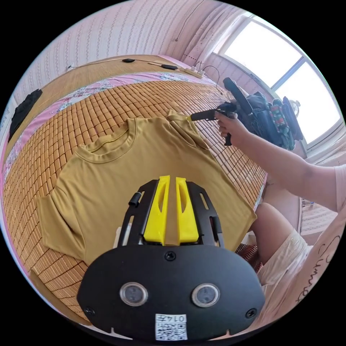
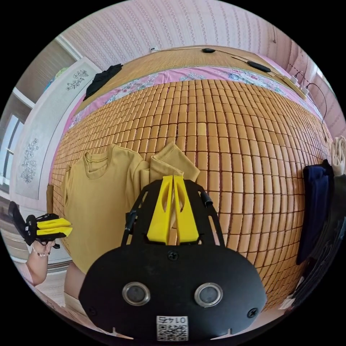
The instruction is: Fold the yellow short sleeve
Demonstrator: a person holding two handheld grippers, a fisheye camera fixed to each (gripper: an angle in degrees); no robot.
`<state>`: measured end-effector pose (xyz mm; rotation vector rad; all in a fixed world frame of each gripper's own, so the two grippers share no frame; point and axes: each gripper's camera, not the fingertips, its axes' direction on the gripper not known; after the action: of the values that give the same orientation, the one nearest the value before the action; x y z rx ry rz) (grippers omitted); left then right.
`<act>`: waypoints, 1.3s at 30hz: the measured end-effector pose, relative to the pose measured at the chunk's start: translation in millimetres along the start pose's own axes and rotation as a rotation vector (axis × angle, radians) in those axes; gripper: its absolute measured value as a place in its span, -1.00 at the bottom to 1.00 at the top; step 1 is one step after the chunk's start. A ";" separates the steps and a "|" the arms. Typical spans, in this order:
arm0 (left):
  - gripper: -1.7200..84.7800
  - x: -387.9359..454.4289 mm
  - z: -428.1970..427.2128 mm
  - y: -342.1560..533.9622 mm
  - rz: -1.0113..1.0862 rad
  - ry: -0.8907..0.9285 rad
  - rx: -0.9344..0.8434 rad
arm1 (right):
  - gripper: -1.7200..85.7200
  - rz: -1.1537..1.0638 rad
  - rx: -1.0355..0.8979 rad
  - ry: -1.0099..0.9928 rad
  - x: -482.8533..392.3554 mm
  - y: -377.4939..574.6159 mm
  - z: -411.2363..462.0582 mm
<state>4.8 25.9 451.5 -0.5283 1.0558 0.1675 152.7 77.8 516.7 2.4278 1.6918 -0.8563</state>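
2 views: you get the left gripper view first, then the right gripper view.
Left gripper view, shirt: the yellow short sleeve [image 1: 137, 180] lies flat, front up, on the bamboo mat [image 1: 119, 101] that covers the bed, its collar toward the far wall.
Left gripper view, your left gripper [image 1: 171, 180]: it hangs over the middle of the shirt with its 2 yellow jaws nearly together, a thin gap between them, and no cloth caught in that gap.
Left gripper view, right gripper [image 1: 193, 116]: your hand [image 1: 230, 128] holds it at the far shoulder, its yellow tip at the sleeve, which is doubled back onto the shirt.
Left gripper view, surroundings: a dark garment [image 1: 23, 110] lies near the far left corner of the bed, and a power strip [image 1: 194, 71] sits by the wall under the bright window [image 1: 284, 72].
Right gripper view, your right gripper [image 2: 173, 178]: its 2 jaws are drawn together at the tips, right at the edge of the folded sleeve; you cannot tell from here whether both jaws press on the cloth.
Right gripper view, shirt: it lies left of the jaws on the mat, collar away from you.
Right gripper view, left gripper: it shows at the left edge, jaws slightly parted, above the shirt's near hem.
Right gripper view, surroundings: dark clothes [image 2: 317, 209] hang at the right edge.
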 end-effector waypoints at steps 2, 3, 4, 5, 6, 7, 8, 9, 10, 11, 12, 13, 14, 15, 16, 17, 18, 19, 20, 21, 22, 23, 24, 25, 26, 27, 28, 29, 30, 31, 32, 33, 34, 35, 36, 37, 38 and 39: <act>-0.89 3.4 3.3 -17.7 0.021 0.015 -0.018 | -0.97 0.069 0.073 -0.024 19.4 32.0 -26.6; -0.89 5.8 6.8 -29.2 0.029 0.020 -0.036 | -0.97 0.083 0.085 -0.038 23.6 38.2 -30.3; -0.90 7.4 11.9 -40.2 0.030 0.023 -0.049 | -0.97 0.095 0.057 -0.047 30.1 44.9 -32.2; -0.90 7.9 15.2 -45.7 0.029 0.025 -0.057 | -0.96 0.098 0.046 0.002 34.3 48.5 -34.6; -0.90 8.9 23.6 -57.0 0.030 0.028 -0.073 | -0.96 0.101 0.056 0.020 36.4 50.0 -36.8; -0.89 9.2 34.0 -69.3 0.025 0.033 -0.091 | -0.94 0.098 0.068 0.010 40.0 50.1 -39.2; -0.88 9.5 39.2 -75.5 0.026 0.035 -0.097 | -0.93 0.072 0.060 -0.028 40.5 45.7 -36.3; -0.88 10.0 50.8 -89.0 0.027 0.034 -0.101 | -0.92 0.055 0.048 -0.038 39.4 42.4 -33.0; -0.88 10.3 63.4 -103.0 0.028 0.030 -0.103 | -0.87 0.009 0.020 -0.040 34.3 34.7 -23.7; -0.87 10.3 70.3 -110.2 0.028 0.028 -0.105 | -0.79 -0.015 0.003 -0.018 28.9 26.9 -13.0; -0.87 10.2 84.7 -124.6 0.028 0.019 -0.116 | -0.79 -0.026 -0.002 -0.005 26.2 23.3 -7.3; -0.86 10.0 99.4 -138.8 0.029 0.016 -0.125 | -0.77 -0.040 -0.019 0.010 22.3 16.4 3.8; -0.86 9.9 106.6 -145.8 0.029 0.020 -0.131 | -0.78 -0.048 -0.031 0.009 19.6 10.8 13.0; -0.86 10.0 119.3 -158.7 0.035 0.022 -0.135 | -0.78 -0.052 -0.039 0.016 18.7 8.8 17.4; -0.85 10.2 131.4 -170.6 0.044 0.012 -0.137 | -0.83 -0.049 -0.060 0.049 18.9 6.4 25.7; -0.85 10.3 137.4 -175.9 0.049 0.004 -0.139 | -0.87 -0.057 -0.034 0.041 21.2 8.1 24.8; -0.85 9.7 149.4 -185.8 0.052 -0.001 -0.158 | -0.88 -0.047 -0.035 0.030 24.3 9.2 23.9; -0.85 9.3 159.2 -194.1 0.055 0.003 -0.172 | -0.90 -0.010 -0.034 0.012 32.9 14.2 17.5; -0.85 9.4 163.0 -197.7 0.056 0.006 -0.175 | -0.92 0.036 0.018 -0.008 42.8 26.3 0.4; -0.85 10.4 168.8 -204.0 0.062 0.011 -0.181 | -0.92 0.059 0.048 -0.020 48.1 34.5 -10.3; -0.85 12.5 172.4 -209.3 0.071 0.014 -0.180 | -0.92 0.114 0.096 -0.035 59.3 53.7 -32.1; -0.85 14.1 173.8 -211.7 0.076 0.017 -0.179 | -0.93 0.183 0.128 -0.028 71.6 75.9 -51.6; -0.85 18.5 176.1 -216.2 0.091 0.027 -0.173 | -0.93 0.220 0.140 -0.022 78.0 87.8 -59.8; -0.85 24.7 178.5 -221.0 0.110 0.043 -0.171 | -0.92 0.294 0.151 -0.010 91.0 111.9 -71.5; -0.85 28.6 179.7 -223.6 0.123 0.052 -0.170 | -0.92 0.362 0.142 -0.008 103.5 134.1 -75.7; -0.86 37.8 182.6 -229.0 0.153 0.064 -0.168 | -0.92 0.392 0.129 -0.012 109.2 144.0 -75.3; -0.86 48.4 186.7 -235.0 0.184 0.071 -0.170 | -0.92 0.439 0.103 -0.019 118.6 161.1 -70.6; -0.86 53.8 189.2 -238.0 0.199 0.077 -0.171 | -0.91 0.482 0.077 -0.033 125.7 174.0 -63.9; -0.86 65.4 195.6 -244.6 0.233 0.086 -0.176 | -0.91 0.495 0.071 -0.042 128.0 179.0 -61.5; -0.86 77.2 203.6 -251.5 0.266 0.085 -0.184 | -0.91 0.504 0.079 -0.055 129.9 186.5 -58.9; -0.86 83.1 208.1 -255.0 0.283 0.085 -0.190 | -0.90 0.513 0.094 -0.052 130.0 191.6 -58.3; -0.86 94.4 217.3 -262.6 0.304 0.088 -0.203 | -0.90 0.516 0.104 -0.049 129.8 193.4 -58.6; -0.85 106.0 225.1 -270.6 0.327 0.102 -0.203 | -0.89 0.523 0.119 -0.042 129.5 195.7 -59.5; -0.85 112.2 228.7 -274.7 0.342 0.106 -0.199 | -0.88 0.527 0.128 -0.046 129.5 196.8 -60.0; -0.85 124.3 236.1 -282.7 0.368 0.101 -0.193 | -0.87 0.529 0.129 -0.051 129.7 197.1 -59.8; -0.84 136.2 244.6 -290.5 0.393 0.094 -0.192 | -0.86 0.535 0.130 -0.062 130.4 197.5 -59.0; -0.83 141.8 249.1 -294.0 0.404 0.095 -0.193 | -0.84 0.541 0.129 -0.078 131.3 197.6 -58.1; -0.83 151.9 258.8 -300.0 0.423 0.083 -0.208 | -0.84 0.545 0.131 -0.084 131.7 197.8 -57.9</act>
<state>395.8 -124.0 519.4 -0.4957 1.2299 0.6377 382.6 131.6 452.7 2.6815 0.8879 -0.9802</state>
